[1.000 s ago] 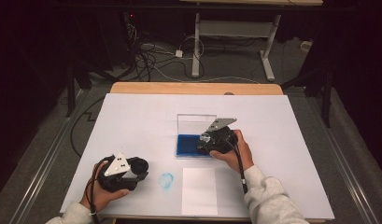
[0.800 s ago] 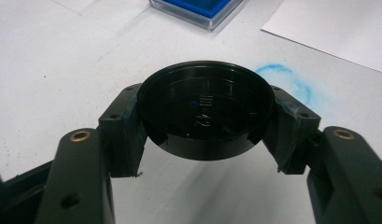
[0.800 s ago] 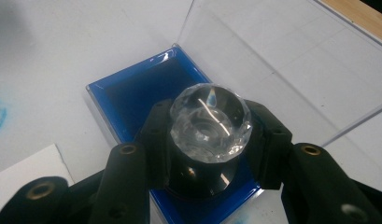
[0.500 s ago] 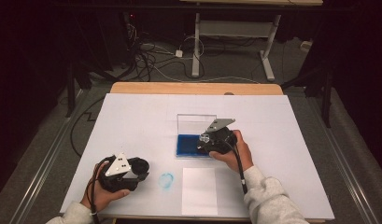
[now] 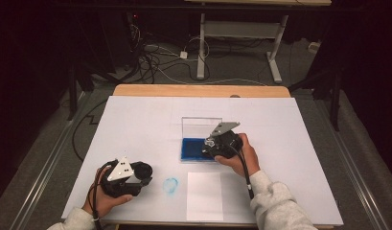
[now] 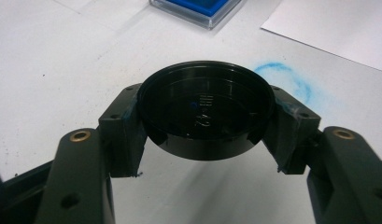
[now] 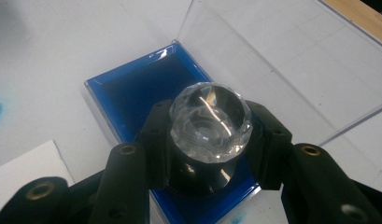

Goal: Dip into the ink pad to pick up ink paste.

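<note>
Jaws clamp the crystal-topped stamp (image 7: 209, 140) upright over the blue box (image 7: 132, 93).

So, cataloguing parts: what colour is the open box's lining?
Blue lining, seen best in the right gripper view.

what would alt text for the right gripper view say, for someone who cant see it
The right gripper is shut on a stamp with a clear faceted knob, held over the blue pad of an open ink box. The box's clear lid stands open behind, on a white table.
</note>
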Motion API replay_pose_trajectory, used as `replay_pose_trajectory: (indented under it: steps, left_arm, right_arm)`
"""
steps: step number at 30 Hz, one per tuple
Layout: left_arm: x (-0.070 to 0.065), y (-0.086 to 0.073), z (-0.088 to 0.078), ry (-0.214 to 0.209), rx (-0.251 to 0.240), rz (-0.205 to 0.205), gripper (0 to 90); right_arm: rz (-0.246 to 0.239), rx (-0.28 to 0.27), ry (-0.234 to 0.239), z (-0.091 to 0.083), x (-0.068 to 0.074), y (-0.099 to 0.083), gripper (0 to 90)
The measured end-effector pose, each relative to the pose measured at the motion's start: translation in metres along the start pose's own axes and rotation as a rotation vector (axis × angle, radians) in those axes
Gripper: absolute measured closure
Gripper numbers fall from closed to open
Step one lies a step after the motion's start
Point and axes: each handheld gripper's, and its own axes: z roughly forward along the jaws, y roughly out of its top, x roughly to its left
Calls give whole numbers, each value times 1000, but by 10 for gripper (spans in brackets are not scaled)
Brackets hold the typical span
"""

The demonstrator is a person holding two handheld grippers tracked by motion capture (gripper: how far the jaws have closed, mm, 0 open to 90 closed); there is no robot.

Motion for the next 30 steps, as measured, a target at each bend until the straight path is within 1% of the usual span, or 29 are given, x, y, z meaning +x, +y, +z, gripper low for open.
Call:
replay_pose_trajectory:
  steps: [1,7,10,12,13,15,18,22,25,30]
  left_arm:
    - [0,0,0,1,-1,0,367]
    - [1,0,0,-2,-2,-2,367]
    - [2,1,1,-2,-2,-3,366]
    - [2,1,1,-3,-2,-2,367]
    - [2,1,1,-3,-1,-2,367]
    - [2,1,1,-4,-1,-2,366]
    - [2,1,1,-4,-1,-3,367]
    - [2,0,1,-5,-4,-8,366]
    - [3,0,0,-4,-5,-10,367]
    - [3,0,1,-4,-5,-8,367]
  right_arm:
    - [-8,1,0,0,0,0,565]
    - [7,1,16,-3,-3,0,565]
    - [32,-14,25,-5,-7,-2,565]
    - [32,-23,19,-6,-9,-2,565]
    - [40,-30,22,-7,-8,-2,565]
    - [29,-41,20,-9,-8,-1,565]
    - [30,-66,15,-16,-9,2,565]
    - [42,-111,12,-30,-12,7,565]
    - [43,-142,11,-41,-13,9,565]
    - [40,-177,14,-55,-13,12,565]
